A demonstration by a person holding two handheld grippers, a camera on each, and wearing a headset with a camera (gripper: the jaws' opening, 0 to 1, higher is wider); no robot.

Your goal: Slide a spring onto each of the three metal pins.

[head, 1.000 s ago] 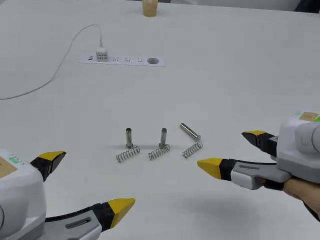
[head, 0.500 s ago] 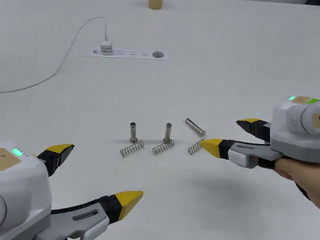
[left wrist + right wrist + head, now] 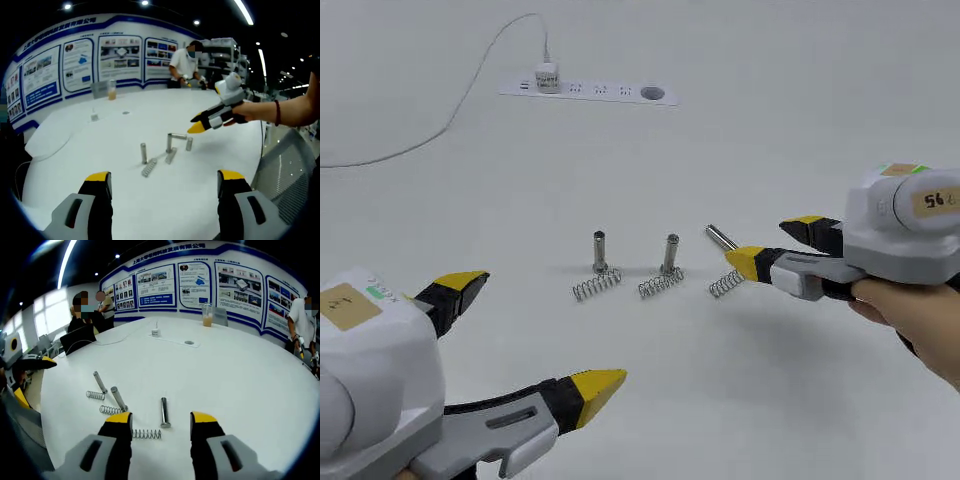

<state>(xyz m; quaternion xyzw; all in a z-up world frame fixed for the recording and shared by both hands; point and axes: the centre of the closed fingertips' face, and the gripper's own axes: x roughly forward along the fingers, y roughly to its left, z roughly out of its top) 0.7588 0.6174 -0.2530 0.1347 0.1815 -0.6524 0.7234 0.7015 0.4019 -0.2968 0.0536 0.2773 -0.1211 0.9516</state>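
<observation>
No spring is sitting on a pin yet: three springs (image 3: 661, 283) are lying mid-bench beside the pins (image 3: 671, 250), two of them standing and one lying flat. The right gripper (image 3: 770, 245), jaws spread, is hovering by the rightmost spring. The left gripper (image 3: 535, 335), likewise spread and empty, is hanging toward the near edge. Bare bench (image 3: 800, 130) is giving ample room all round.

1. This is a showroom-like lab hall. A long curved wall carries a row of blue-framed posters (image 3: 196, 284) with text and pictures, under a line of large lettering.
2. A very large white surface (image 3: 770, 150) takes up the middle of the room. A power strip (image 3: 588, 90) lies on it with a charger (image 3: 547, 72) plugged in and a cable (image 3: 448, 122) trailing off.
3. The dark ceiling holds strip lights (image 3: 243, 11) and small spotlights.
4. Two people (image 3: 82, 315) sit at a laptop (image 3: 77, 340) at the surface's edge, and another person (image 3: 184, 62) stands near equipment racks (image 3: 227, 50).
</observation>
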